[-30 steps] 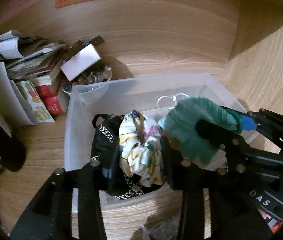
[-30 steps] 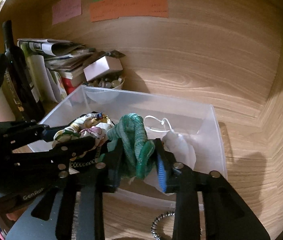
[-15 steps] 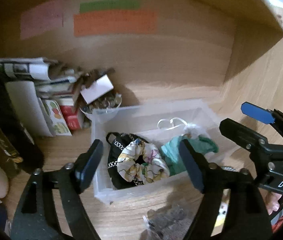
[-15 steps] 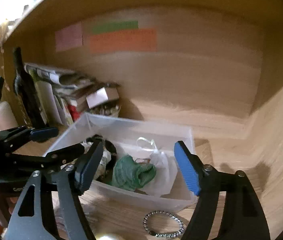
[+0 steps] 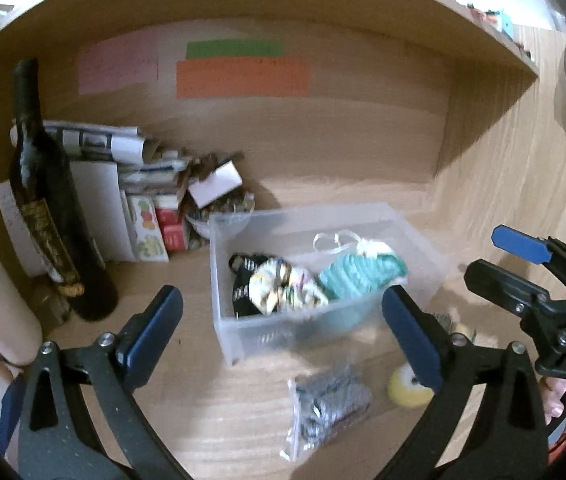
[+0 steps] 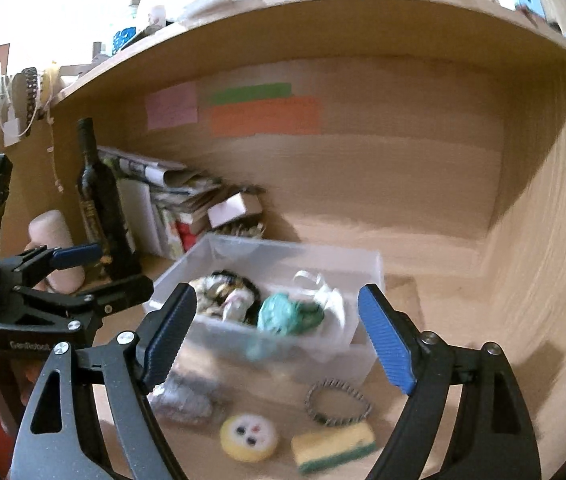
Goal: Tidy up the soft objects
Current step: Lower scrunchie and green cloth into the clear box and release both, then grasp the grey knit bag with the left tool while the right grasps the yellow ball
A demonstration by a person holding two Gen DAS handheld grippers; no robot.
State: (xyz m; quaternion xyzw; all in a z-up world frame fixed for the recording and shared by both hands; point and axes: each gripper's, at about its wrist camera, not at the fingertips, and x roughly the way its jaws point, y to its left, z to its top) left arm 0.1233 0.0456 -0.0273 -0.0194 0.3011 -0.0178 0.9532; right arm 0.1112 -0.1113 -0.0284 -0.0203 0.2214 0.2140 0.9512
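Looking down both wrist cams, the left gripper (image 5: 281, 334) and the right gripper (image 6: 277, 334) are both spread wide with nothing between the fingers, hanging in front of the clear plastic bin (image 5: 419, 236) that sits mid-frame on the wooden desk (image 5: 203, 392).

Inside the bin: a teal knit cloth (image 5: 357, 274) toward the right side, a floral scrunchie (image 5: 283, 290) bunched up touching its left edge, a black strappy thing (image 5: 243, 280) behind the scrunchie, and a white pouch with a ribbon loop (image 5: 371, 246) at the back of the teal cloth.

Lying loose on the desk in front of the bin, lower part of the right wrist frame: a round yellow sponge (image 6: 249, 436), a yellow-and-green rectangular sponge (image 6: 335, 446) just right of it, a beaded bracelet ring (image 6: 339, 402) above that one, and a clear baggie with dark stuff in it (image 5: 325, 404) over to the left. Fairly blurry, so I can't tell what's in the baggie.

Left side of both frames has a dark wine bottle (image 5: 55, 216) standing upright, with a messy stack of papers and books (image 5: 139, 184) beside it. Pink, green and orange sticky notes (image 5: 243, 72) are on the back wall.
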